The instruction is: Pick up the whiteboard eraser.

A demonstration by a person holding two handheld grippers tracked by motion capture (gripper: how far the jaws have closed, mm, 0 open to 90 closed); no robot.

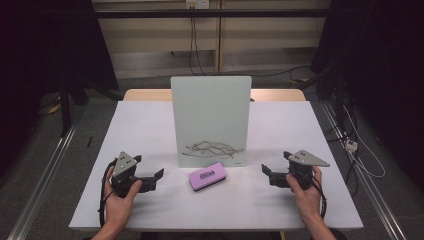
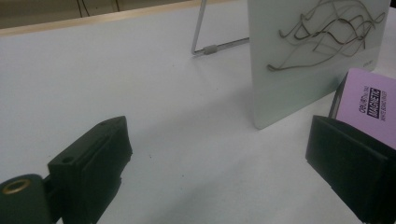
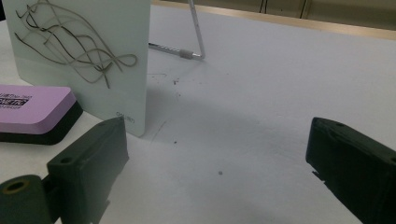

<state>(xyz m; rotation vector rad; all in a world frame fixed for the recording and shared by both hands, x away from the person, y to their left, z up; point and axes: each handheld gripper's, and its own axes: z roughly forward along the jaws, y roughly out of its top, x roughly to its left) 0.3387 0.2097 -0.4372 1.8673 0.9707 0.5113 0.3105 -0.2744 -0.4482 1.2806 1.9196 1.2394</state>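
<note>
Standing upright near the middle of the white tabletop [image 1: 150,130] is a pale glass board [image 1: 210,107] with brownish scribbled lines [image 1: 212,148] low on its face. Just in front of it, slightly to the right of its foot, lies a purple eraser [image 1: 207,176] with a black underside.

Both tool views bring out what the high view hides: a thin metal stand [image 2: 205,32] props the board from behind, and the eraser carries black printed lettering [image 2: 369,103].

At the near left, the left tool [image 1: 159,179] is held in the left hand [image 1: 120,197], its jaws spread wide and clamped on nothing. At the near right, the right tool [image 1: 266,174] is held in the right hand [image 1: 306,192], jaws likewise wide apart and empty.

Bare tabletop lies between each tool and the eraser, and broad open surface runs along both sides of the board out to the edges.
</note>
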